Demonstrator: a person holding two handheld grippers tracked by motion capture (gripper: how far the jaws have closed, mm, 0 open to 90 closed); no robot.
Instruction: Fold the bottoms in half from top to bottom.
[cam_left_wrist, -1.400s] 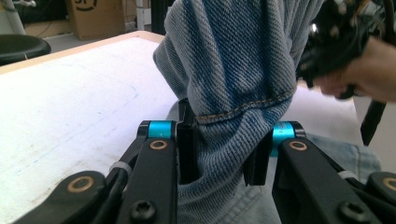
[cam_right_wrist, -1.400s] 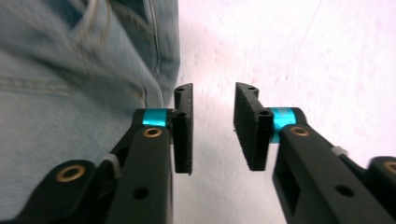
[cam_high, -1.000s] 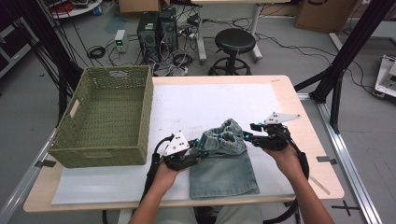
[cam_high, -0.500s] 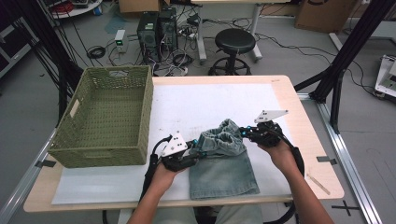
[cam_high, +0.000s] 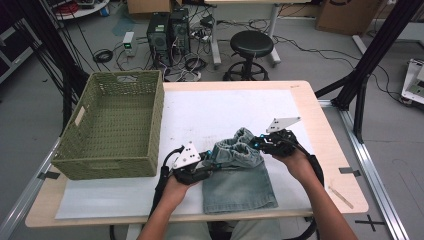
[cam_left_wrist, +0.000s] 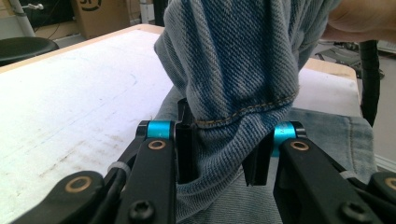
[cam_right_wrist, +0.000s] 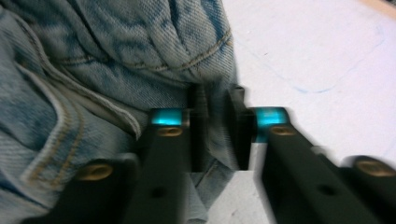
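Fingers of both the left gripper (cam_high: 209, 165) and the right gripper (cam_high: 256, 143) pinch the denim garment (cam_high: 239, 177) near the table's (cam_high: 320, 125) front edge, half-lifted mid-fold, with the basket (cam_high: 115, 131) beside it empty.

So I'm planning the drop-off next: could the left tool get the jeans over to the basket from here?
Probably yes: the left tool is shut on the jeans, and the basket stands open just beside it, nothing between. The right tool grips the jeans too.
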